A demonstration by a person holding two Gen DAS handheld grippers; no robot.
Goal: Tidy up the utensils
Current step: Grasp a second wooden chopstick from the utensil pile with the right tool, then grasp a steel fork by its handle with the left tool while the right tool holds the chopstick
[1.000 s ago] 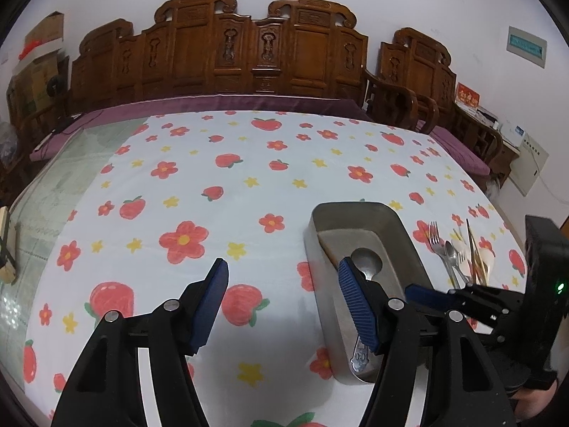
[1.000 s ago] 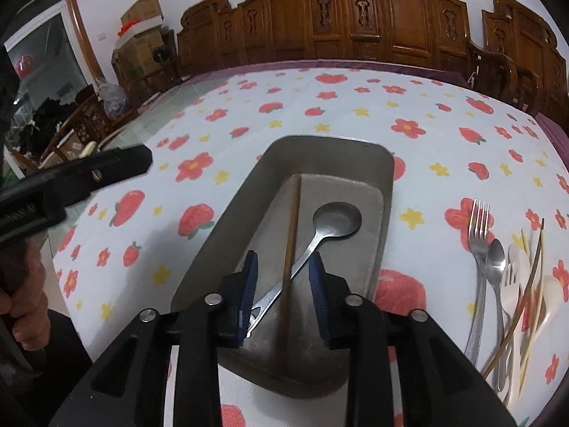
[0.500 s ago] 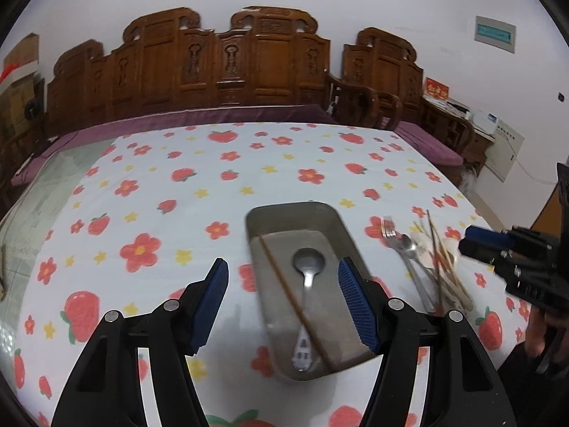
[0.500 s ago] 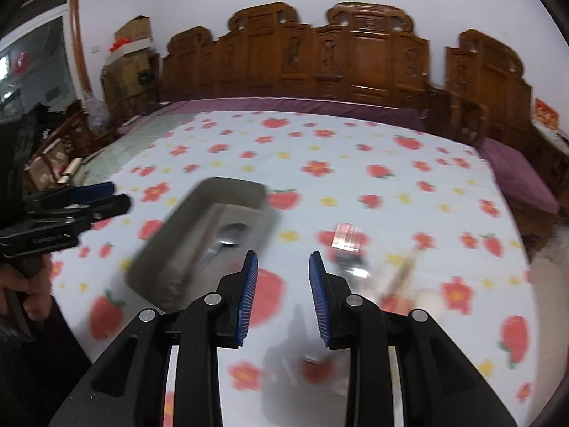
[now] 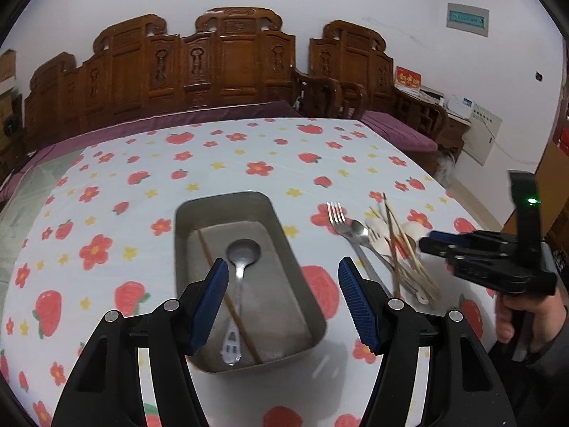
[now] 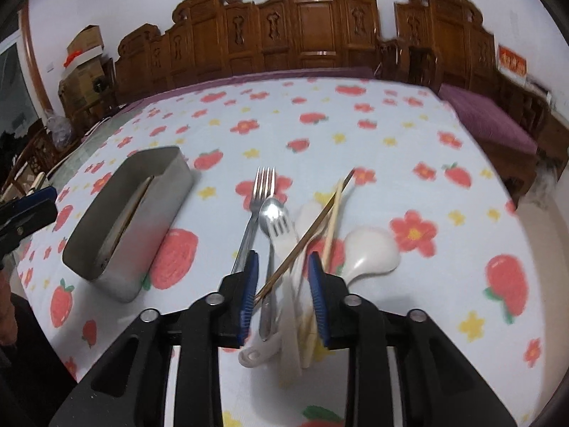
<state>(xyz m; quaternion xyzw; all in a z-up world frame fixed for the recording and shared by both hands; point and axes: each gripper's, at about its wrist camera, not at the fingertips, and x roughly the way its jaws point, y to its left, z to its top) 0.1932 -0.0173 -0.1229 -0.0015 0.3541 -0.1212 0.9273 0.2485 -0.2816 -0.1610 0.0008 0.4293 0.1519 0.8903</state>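
A metal tray (image 5: 302, 306) sits on the flowered tablecloth (image 5: 213, 163) as the collecting spot; one spoon (image 5: 242, 259) and one brown chopstick (image 5: 227, 295) are already laid lengthwise inside, so sorting is judged to be underway.

The loose pile lies just right of the tray: a metal fork (image 6: 256, 206), a second metal spoon (image 6: 271, 213), white plastic utensils (image 6: 370, 249) and thin chopsticks (image 6: 306, 242) crossed over one another. It is kept near the tray, apparently for short transfers.

The right gripper (image 6: 282, 284) is held low over the near end of the pile, fingers parted and grasping nothing, with handles lying between them; it is judged to be lined up for a pick.

The left gripper (image 5: 282, 302) is held above the tray's near end, fingers spread wide, nothing gripped, level and pointing along the tray.
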